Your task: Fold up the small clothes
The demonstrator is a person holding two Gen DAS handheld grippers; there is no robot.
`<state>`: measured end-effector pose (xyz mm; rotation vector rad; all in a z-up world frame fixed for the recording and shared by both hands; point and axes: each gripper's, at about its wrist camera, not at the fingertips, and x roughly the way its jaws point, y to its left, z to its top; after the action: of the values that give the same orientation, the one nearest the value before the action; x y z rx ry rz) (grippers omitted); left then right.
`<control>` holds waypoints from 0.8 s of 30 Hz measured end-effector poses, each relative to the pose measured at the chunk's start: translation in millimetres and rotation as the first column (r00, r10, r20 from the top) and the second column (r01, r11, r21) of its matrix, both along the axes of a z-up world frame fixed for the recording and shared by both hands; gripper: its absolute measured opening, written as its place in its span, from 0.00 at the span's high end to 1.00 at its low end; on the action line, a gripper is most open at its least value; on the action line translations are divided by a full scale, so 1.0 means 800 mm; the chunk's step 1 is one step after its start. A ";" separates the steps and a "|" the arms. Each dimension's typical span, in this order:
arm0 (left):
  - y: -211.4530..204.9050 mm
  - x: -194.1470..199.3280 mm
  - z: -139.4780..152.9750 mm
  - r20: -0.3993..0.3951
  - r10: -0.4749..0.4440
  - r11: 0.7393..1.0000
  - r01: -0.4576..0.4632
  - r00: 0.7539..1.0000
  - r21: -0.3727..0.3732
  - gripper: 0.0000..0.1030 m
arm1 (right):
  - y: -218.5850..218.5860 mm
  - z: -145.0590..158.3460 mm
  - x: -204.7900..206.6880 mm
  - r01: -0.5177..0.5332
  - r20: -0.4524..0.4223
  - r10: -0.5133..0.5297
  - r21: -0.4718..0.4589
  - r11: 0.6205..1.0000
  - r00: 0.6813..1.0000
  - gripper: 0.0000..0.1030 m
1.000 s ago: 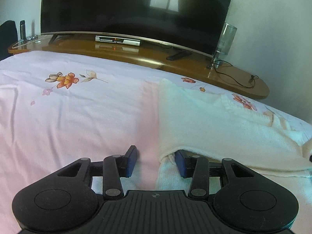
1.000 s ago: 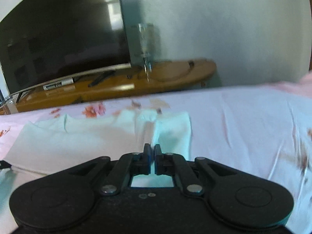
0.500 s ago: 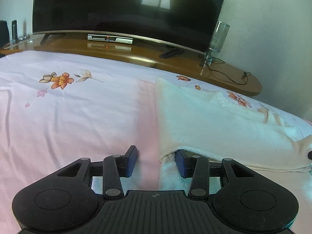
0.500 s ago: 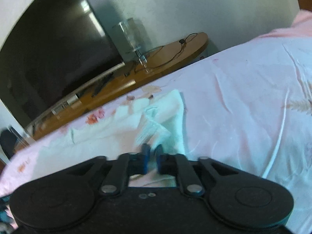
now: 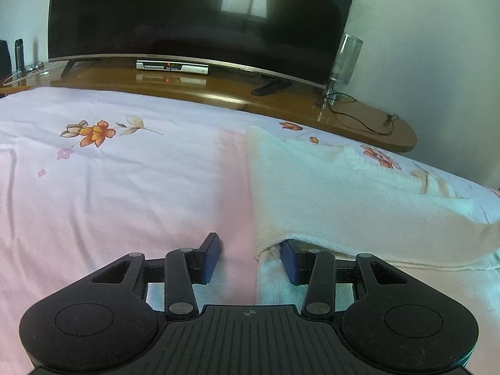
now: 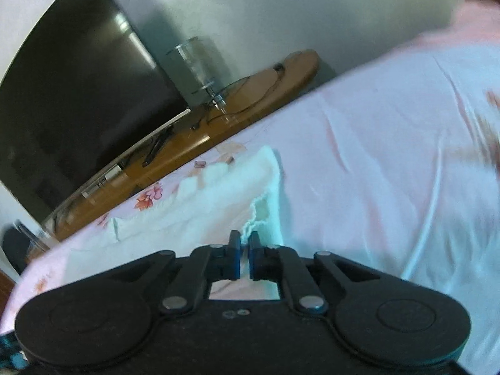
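Cream-white knit fabric, a small garment (image 5: 328,200), lies on a bed covered by a pale pink sheet (image 5: 125,193) printed with orange flowers. In the left wrist view the garment is spread across the right half of the sheet, its upper layer folded over so that a rounded fold edge runs along the near side. The left tongs (image 5: 248,257) sit low at that near left corner with their blue-padded jaws standing apart; the left pad rests over bare sheet, and the right pad is tucked just under the lip of the folded layer. Nothing is squeezed between them.

In the right wrist view, which is tilted and somewhat blurred, the right tongs (image 6: 244,254) have their jaws pressed nearly together on a ragged edge of the same white fabric (image 6: 218,200), which bunches up just ahead of the pads. The rest of the garment stretches away to the left of these tongs across the sheet.

Beyond the foot of the bed stands a curved wooden bench (image 5: 218,90) against a pale wall. It carries a large dark television (image 5: 200,15), a slim silver set-top box (image 5: 172,66), a dark remote (image 5: 271,87), a clear glass cylinder (image 5: 345,59) and a trailing black cable (image 5: 362,118).
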<state>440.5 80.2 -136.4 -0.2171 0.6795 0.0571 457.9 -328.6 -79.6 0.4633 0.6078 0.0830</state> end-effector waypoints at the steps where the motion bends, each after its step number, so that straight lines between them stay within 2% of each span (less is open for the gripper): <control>1: 0.001 -0.001 0.000 0.004 0.003 1.000 -0.003 1.000 -0.007 0.58 | 0.003 0.012 0.001 -0.015 0.035 0.015 -0.003 1.000 0.999 0.94; 3: 0.003 -0.003 -0.002 0.013 0.005 1.000 -0.005 1.000 -0.016 0.58 | 0.005 0.031 0.000 -0.036 0.100 0.036 0.001 0.999 0.994 0.94; 5: 0.005 -0.005 -0.003 0.021 0.007 1.000 -0.007 1.000 -0.023 0.58 | 0.003 0.035 -0.007 -0.035 0.112 0.036 -0.013 0.999 0.993 0.94; 6: 0.005 -0.006 -0.003 0.024 0.009 1.000 -0.008 1.000 -0.026 0.58 | 0.000 0.027 -0.009 -0.026 0.086 0.028 -0.020 0.999 0.996 0.94; 9: 0.006 -0.005 -0.003 0.021 0.006 1.000 -0.006 1.000 -0.023 0.58 | -0.003 -0.022 -0.002 -0.019 -0.082 0.013 -0.074 0.997 0.997 0.94; 10: 0.006 -0.005 -0.003 0.020 0.003 1.000 -0.003 1.000 -0.023 0.58 | -0.004 -0.034 -0.004 -0.032 -0.086 0.025 -0.077 0.996 0.996 0.95; 13: 0.007 -0.006 -0.001 0.011 -0.017 1.000 0.017 1.000 -0.009 0.57 | 0.000 -0.031 -0.004 -0.033 -0.067 0.026 -0.098 0.995 0.997 0.95; 15: 0.004 -0.011 0.005 -0.025 -0.079 0.995 0.080 0.997 0.061 0.57 | 0.001 -0.025 -0.003 -0.049 -0.074 0.040 -0.116 0.992 0.996 0.92; 17: 0.002 -0.027 0.019 -0.030 -0.068 0.980 0.073 0.997 0.186 0.57 | -0.001 -0.014 -0.012 -0.033 -0.049 0.025 -0.165 0.986 0.999 0.80; 18: 0.001 -0.033 0.029 0.005 -0.067 0.971 0.064 0.998 0.232 0.57 | 0.001 -0.006 -0.020 -0.012 -0.022 0.008 -0.220 0.975 1.000 0.66; 19: 0.000 -0.033 0.038 0.030 -0.075 0.973 0.066 0.997 0.222 0.57 | 0.002 0.002 -0.025 -0.010 0.013 0.014 -0.257 0.966 1.000 0.64; 21: -0.010 -0.016 0.053 0.075 -0.095 0.987 0.084 0.993 0.134 0.57 | 0.012 0.010 -0.017 -0.054 0.045 0.069 -0.274 0.960 0.997 0.73; 23: -0.034 0.008 0.054 0.069 -0.123 0.989 0.116 0.990 0.092 0.57 | 0.038 0.010 0.002 -0.121 0.038 0.139 -0.299 0.946 0.990 0.75; 24: -0.050 0.023 0.046 0.047 -0.145 0.986 0.141 0.988 0.094 0.57 | 0.055 0.008 0.010 -0.150 0.035 0.170 -0.325 0.934 0.985 0.76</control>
<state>458.5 40.2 -99.3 -0.0818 0.6359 -0.0553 466.2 -284.9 -73.6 0.0937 0.5834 0.1505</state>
